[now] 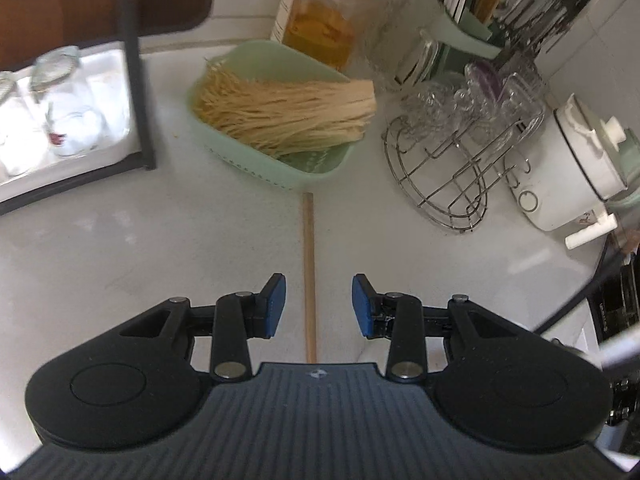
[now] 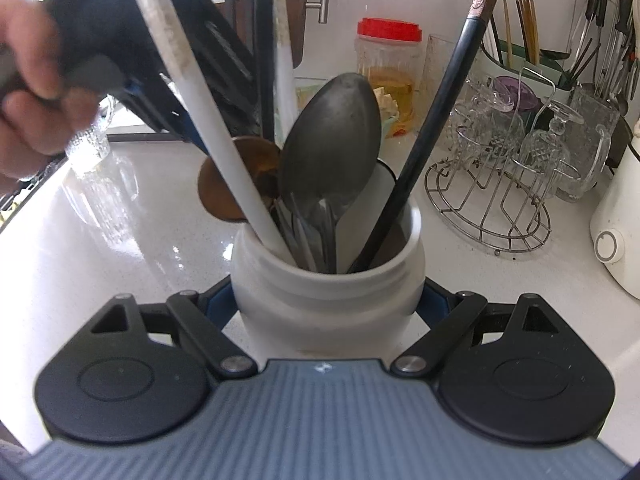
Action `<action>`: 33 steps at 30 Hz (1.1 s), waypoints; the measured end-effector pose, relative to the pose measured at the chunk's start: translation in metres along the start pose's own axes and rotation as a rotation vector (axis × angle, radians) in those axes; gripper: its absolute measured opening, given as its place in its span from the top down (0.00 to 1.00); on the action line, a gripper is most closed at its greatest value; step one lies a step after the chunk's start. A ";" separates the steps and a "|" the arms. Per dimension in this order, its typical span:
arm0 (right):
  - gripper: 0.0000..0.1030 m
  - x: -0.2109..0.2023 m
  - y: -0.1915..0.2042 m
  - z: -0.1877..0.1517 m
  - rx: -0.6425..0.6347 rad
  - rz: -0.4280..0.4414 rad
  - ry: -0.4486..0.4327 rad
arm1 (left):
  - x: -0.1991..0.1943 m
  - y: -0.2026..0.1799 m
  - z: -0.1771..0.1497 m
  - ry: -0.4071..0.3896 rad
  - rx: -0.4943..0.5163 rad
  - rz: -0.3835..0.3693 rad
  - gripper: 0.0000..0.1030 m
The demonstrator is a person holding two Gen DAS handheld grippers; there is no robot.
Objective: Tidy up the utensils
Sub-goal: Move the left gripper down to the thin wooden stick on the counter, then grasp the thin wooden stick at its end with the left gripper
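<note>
A single wooden chopstick [image 1: 309, 272] lies flat on the white counter [image 1: 160, 248]. My left gripper [image 1: 319, 306] hangs open just over its near end, a blue pad on either side and neither touching it. In the right wrist view my right gripper [image 2: 326, 304] is shut on a white jar [image 2: 326, 312], gripping its sides. The jar holds a large metal spoon [image 2: 332, 148], a wooden spoon [image 2: 236, 176], a white stick [image 2: 200, 112], a black chopstick [image 2: 432, 132] and some cutlery. A person's hand [image 2: 36, 80] with the other black tool fills the upper left.
A green basket [image 1: 316, 164] of dried noodles sits beyond the chopstick, a red-lidded jar [image 1: 320, 20] behind it. To the right stand a wire rack [image 1: 460, 168] with glasses, a green chopstick holder [image 1: 460, 16] and a white appliance [image 1: 580, 160]. A tray of glasses [image 1: 60, 112] is on the left.
</note>
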State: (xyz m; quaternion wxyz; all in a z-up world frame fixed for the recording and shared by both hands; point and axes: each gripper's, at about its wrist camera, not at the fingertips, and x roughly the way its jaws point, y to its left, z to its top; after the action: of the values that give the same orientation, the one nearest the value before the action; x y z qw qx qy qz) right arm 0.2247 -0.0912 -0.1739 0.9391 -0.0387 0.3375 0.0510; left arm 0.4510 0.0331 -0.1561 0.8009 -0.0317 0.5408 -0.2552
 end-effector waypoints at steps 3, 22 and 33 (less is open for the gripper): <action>0.11 -0.001 -0.001 0.000 0.005 -0.002 0.005 | 0.017 -0.001 0.005 0.025 0.016 -0.003 0.60; 0.11 -0.001 -0.003 0.001 0.015 -0.004 0.024 | 0.077 -0.022 0.029 0.064 0.219 0.096 0.72; 0.11 0.001 -0.003 0.001 0.017 -0.006 0.022 | 0.085 -0.024 0.036 0.059 0.252 0.148 0.84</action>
State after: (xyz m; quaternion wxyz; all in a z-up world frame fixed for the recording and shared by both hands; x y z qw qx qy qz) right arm 0.2265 -0.0936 -0.1733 0.9358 -0.0325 0.3482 0.0451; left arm 0.4974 -0.0338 -0.2056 0.7988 0.1167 0.5286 -0.2623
